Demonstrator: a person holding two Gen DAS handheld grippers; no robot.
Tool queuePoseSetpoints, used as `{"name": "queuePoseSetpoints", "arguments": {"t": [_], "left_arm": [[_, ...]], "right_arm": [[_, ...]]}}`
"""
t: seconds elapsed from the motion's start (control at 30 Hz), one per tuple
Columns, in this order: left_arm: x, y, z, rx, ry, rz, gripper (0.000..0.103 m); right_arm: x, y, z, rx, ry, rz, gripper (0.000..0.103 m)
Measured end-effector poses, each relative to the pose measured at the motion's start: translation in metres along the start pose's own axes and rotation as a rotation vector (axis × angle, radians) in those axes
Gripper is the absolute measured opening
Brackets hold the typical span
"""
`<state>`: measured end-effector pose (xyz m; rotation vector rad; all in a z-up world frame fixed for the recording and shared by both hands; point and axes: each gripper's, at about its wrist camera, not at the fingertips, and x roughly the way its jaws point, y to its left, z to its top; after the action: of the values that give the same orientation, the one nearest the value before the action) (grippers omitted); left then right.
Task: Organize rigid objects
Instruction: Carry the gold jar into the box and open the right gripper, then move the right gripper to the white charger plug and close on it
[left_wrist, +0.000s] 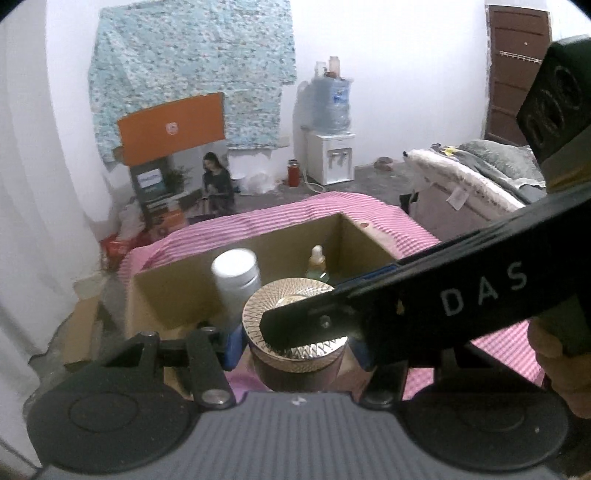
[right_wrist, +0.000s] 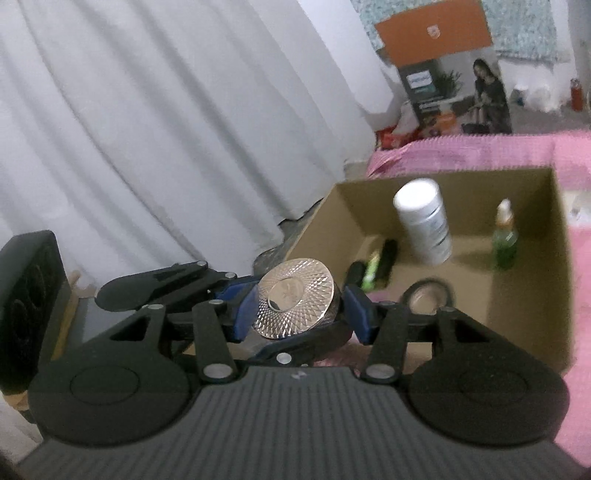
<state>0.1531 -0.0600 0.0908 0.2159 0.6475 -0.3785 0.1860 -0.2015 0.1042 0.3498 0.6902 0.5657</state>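
A round jar with a patterned gold lid is held over the near edge of an open cardboard box. My left gripper is shut on the jar's body. My right gripper is shut on the same jar; its arm crosses the left wrist view over the lid. Inside the box stand a white bottle and a green dropper bottle, with dark tubes and a tape ring lying on the floor of it.
The box rests on a pink striped cloth. A white curtain hangs at the left. A water dispenser, an orange-topped carton and a bed stand behind.
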Motion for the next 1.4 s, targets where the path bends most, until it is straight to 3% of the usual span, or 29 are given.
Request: {"name": "queuePoseSetpoints", "arguments": {"t": [0.13, 0.37, 0.8, 1.07, 1.27, 1.4], "left_arm": [[0.043, 0.000, 0.017, -0.017, 0.069, -0.053, 0.058], [0.114, 0.002, 0.025, -0.074, 0.238, -0.129, 0.058], [0.176, 0.004, 0.018, -0.128, 0.388, -0.185, 0.058], [0.193, 0.009, 0.022, -0.176, 0.428, -0.224, 0.058], [0.186, 0.008, 0.026, -0.149, 0.402, -0.191, 0.072], [0.171, 0.009, 0.028, -0.147, 0.368, -0.167, 0.080]], "right_arm": [[0.006, -0.032, 0.024, 0.018, 0.050, -0.050, 0.053], [0.040, -0.084, 0.051, 0.058, 0.220, -0.125, 0.053], [0.075, -0.114, 0.063, 0.020, 0.382, -0.206, 0.052], [0.086, -0.122, 0.069, -0.038, 0.374, -0.235, 0.050], [0.080, -0.123, 0.070, -0.039, 0.330, -0.217, 0.050], [0.059, -0.113, 0.069, -0.064, 0.252, -0.197, 0.052]]}}
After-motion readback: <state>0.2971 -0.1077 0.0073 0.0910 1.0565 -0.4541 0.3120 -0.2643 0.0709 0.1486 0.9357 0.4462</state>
